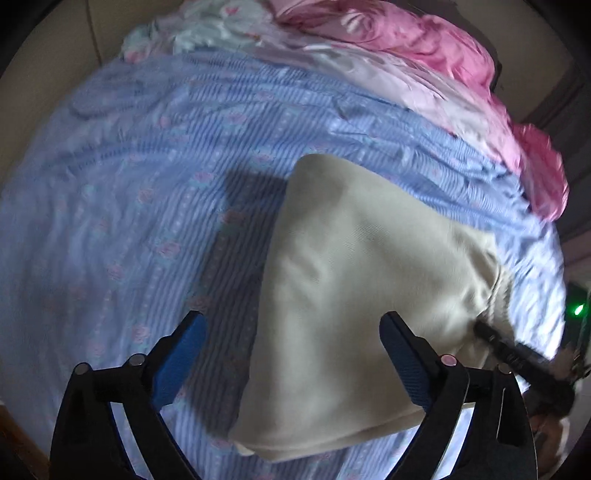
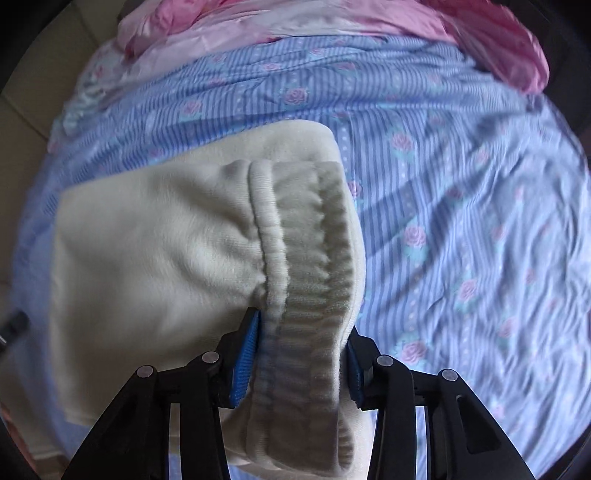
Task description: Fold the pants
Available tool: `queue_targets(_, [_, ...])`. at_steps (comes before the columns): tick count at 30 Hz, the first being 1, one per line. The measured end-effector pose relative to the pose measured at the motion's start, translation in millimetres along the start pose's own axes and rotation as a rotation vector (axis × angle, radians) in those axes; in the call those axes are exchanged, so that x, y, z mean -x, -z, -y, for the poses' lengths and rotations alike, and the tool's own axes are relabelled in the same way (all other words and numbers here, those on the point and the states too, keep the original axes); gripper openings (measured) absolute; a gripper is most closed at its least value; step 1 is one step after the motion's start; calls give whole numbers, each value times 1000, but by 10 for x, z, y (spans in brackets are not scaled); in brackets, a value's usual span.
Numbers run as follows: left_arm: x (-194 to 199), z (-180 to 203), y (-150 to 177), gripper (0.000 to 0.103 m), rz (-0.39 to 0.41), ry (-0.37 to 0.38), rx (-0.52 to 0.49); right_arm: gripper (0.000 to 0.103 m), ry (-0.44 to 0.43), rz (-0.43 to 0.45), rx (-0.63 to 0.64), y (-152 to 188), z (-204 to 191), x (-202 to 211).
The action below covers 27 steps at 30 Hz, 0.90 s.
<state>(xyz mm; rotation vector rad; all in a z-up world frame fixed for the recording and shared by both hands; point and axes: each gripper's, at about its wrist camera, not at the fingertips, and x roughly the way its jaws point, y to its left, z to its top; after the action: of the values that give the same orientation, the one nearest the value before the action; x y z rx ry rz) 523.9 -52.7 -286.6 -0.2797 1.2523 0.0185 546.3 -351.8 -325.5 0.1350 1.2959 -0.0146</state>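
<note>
The cream pants (image 1: 354,288) lie folded on the blue striped bedsheet (image 1: 147,177). My left gripper (image 1: 291,325) is open above the pants' left edge, with nothing between its blue pads (image 1: 184,354). My right gripper (image 2: 301,332) is shut on the ribbed elastic waistband (image 2: 314,273) of the pants (image 2: 155,240) and holds it. The right gripper also shows at the right edge of the left wrist view (image 1: 517,354), at the pants' far end.
A crumpled pink quilt (image 1: 424,48) lies along the far side of the bed, also in the right wrist view (image 2: 332,18). The bedsheet (image 2: 461,203) with rose print extends to the right of the pants. A green light (image 1: 578,309) glows at right.
</note>
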Motion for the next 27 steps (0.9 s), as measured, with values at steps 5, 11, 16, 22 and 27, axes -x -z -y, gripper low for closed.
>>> queue_targets(5, [-385, -154, -106, 96, -80, 93, 31, 40, 64, -5, 46, -16, -105, -11])
queue_targets(11, [-865, -205, -83, 96, -214, 167, 54, 40, 80, -10, 55, -36, -109, -75])
queue_targets(16, [-883, -101, -38, 62, -245, 236, 111, 40, 78, -8, 29, -27, -112, -62])
queue_targets(22, [-611, 165, 17, 27, -183, 154, 14, 39, 52, 40, 7, 14, -88, 109])
queue_targets(27, [-222, 303, 61, 19, -95, 140, -21, 32, 41, 128, 42, 100, -208, 465])
